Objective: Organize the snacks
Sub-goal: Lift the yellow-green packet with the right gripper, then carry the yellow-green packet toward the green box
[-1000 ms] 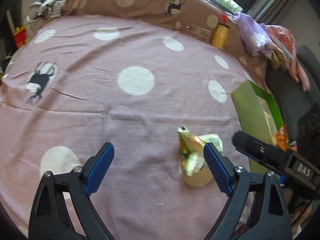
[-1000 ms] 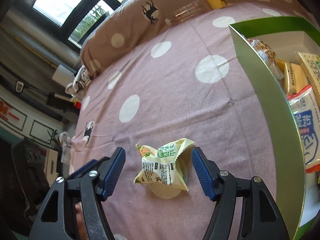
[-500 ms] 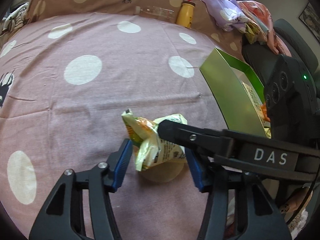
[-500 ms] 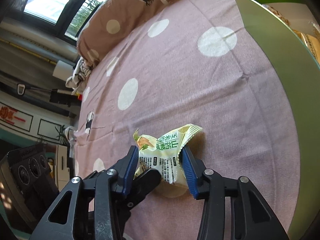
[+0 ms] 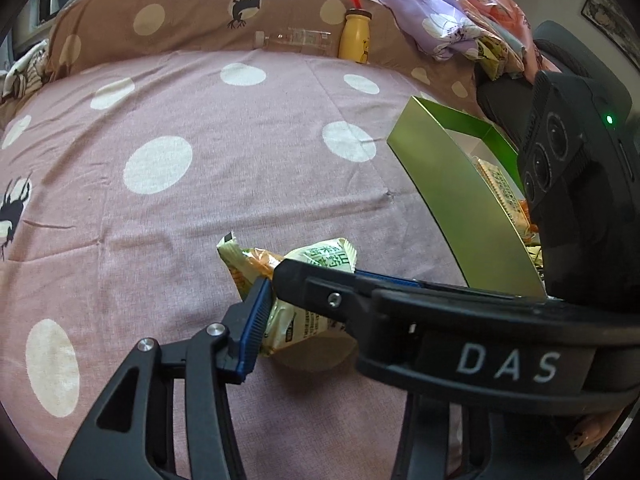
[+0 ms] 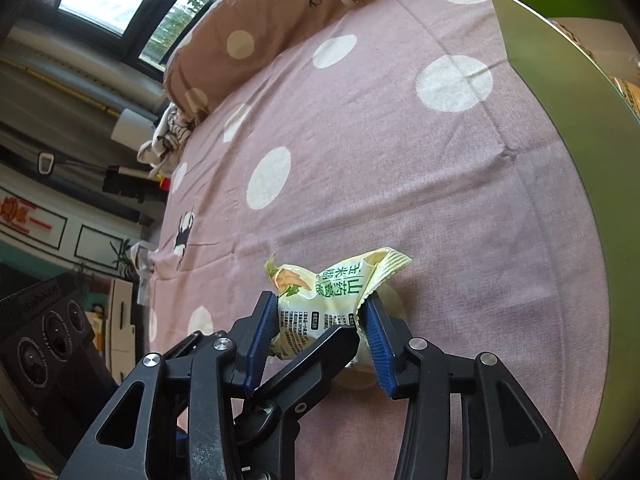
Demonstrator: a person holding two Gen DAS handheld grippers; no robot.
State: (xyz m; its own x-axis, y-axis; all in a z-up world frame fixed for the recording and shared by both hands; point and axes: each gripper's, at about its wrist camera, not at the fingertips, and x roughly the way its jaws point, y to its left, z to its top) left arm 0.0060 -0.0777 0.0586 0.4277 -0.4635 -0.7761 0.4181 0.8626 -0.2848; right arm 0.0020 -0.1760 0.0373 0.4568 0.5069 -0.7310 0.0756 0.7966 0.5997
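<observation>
A crumpled pale yellow-green snack packet [image 5: 320, 256] [image 6: 320, 300] lies on the pink dotted bedspread [image 5: 200, 208]. My right gripper [image 6: 320, 304] is shut on it, with both blue pads pressed into its sides. My left gripper [image 5: 304, 316] comes at the same packet from the other side. Its jaws are closing, and its left pad [image 5: 254, 320] presses the packet. Its other finger is hidden behind the right gripper's black finger [image 5: 440, 320], which crosses the left wrist view. An open green box [image 5: 460, 200] [image 6: 560, 80] with snacks inside stands just right of the packet.
A brown dotted pillow [image 5: 180, 12] runs along the far edge of the bed. A yellow bottle [image 5: 354, 38] and a clear plastic bottle [image 5: 296, 38] rest against it. Heaped clothes [image 5: 440, 28] lie at the back right. The bed's left edge drops toward furniture [image 6: 100, 240].
Both grippers have closed from wide open onto the packet. The left one moved right to reach it. The packet is now squeezed and crumpled between the pads.
</observation>
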